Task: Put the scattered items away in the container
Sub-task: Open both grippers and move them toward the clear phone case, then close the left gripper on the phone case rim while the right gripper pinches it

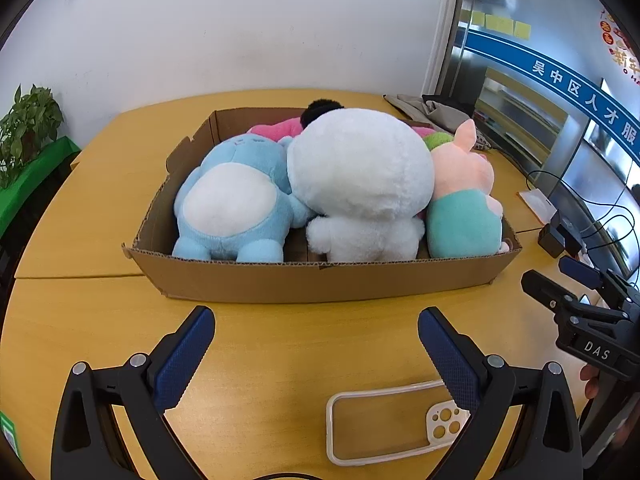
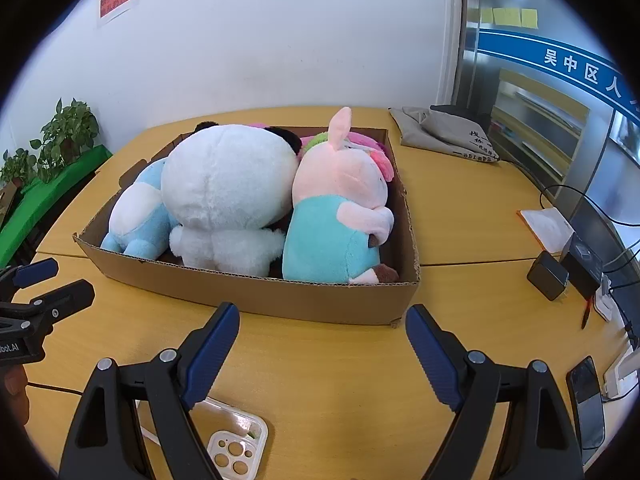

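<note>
Yellow tabletop (image 1: 100, 320) carries my cardboard box (image 1: 320, 280) toward its far edge, packed left to right with blue plush (image 1: 228, 208), white plush (image 1: 360, 184) and pink pig (image 1: 464, 200). My left gripper (image 1: 316, 344) and right gripper (image 2: 322, 344) both gape empty just short of the box's near wall; a clear phone case (image 1: 380, 424) lies beneath them.

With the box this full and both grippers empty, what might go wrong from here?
1. The shallow brown cardboard box is packed; the big white plush panda rises above its rim, so squeezing anything in may tip a toy out.
2. The clear phone case lies flat on the table, which probably makes it hard for the open left gripper to pinch.
</note>
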Motion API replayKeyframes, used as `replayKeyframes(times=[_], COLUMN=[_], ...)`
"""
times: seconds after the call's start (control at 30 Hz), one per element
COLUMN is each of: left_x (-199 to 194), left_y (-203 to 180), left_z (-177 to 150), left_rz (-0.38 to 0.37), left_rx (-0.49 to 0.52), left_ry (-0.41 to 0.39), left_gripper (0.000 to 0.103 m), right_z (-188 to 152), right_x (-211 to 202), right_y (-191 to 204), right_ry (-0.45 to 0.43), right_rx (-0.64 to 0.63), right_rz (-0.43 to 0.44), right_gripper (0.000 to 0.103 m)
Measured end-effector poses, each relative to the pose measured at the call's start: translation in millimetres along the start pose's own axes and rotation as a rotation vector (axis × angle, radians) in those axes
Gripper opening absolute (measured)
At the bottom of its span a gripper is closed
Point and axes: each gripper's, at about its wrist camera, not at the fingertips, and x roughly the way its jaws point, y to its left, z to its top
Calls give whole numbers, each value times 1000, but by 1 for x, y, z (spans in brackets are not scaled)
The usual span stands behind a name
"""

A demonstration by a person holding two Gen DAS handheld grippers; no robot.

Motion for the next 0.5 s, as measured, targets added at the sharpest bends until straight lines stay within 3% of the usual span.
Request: replayKeyframes(times=[0.27,0.5], left_x=[5,28], left_y=[1,2], left_z=[-25,-66], left_rz=[-14,-16], left_rx=[4,20], left_ry=[61,183], left_gripper=[103,102], right_z=[-20,-75], right_x=[0,17], right_y=[-5,-14], right_ry=[45,205], right_rx=[4,80], right_rz=[22,134], right_gripper=[85,85])
